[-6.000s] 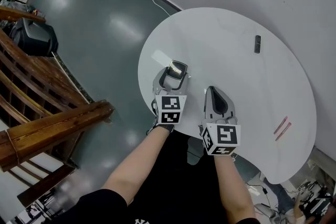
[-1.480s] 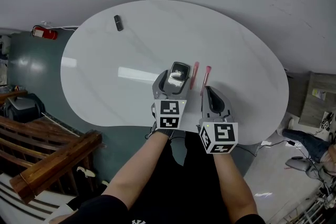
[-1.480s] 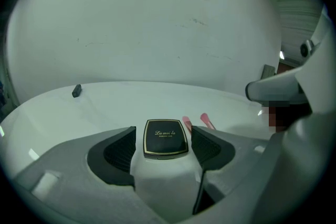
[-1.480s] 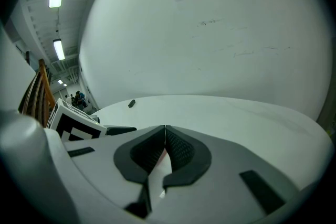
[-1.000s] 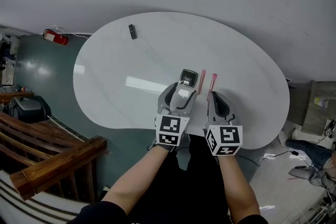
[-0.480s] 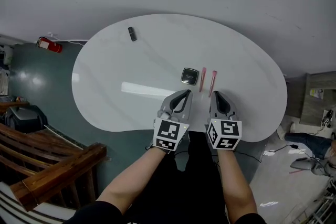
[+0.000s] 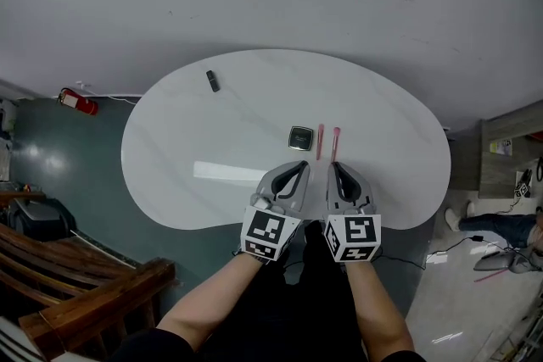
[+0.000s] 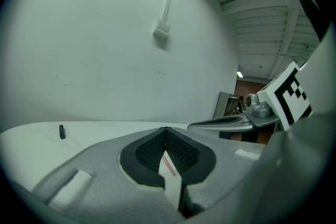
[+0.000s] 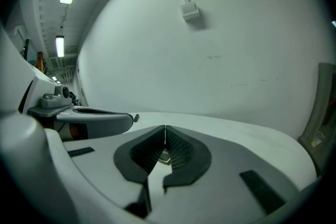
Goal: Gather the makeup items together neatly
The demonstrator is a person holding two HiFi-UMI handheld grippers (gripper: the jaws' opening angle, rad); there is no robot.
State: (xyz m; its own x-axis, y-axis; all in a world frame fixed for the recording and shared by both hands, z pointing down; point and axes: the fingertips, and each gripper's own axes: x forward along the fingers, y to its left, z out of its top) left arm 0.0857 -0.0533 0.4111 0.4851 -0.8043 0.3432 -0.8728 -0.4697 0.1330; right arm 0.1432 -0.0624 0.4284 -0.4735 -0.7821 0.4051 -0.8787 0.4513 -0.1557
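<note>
On the table we have the compact and two pink sticks together; a dark item lies well apart. Our left gripper and right gripper sit closed, empty.

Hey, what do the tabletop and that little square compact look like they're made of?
Tabletop: white, glossy, faintly veined, reflecting a light strip; likely polished marble or an imitation. Square compact: dark case, shiny lid; probably plastic or metal, too small to tell.
</note>
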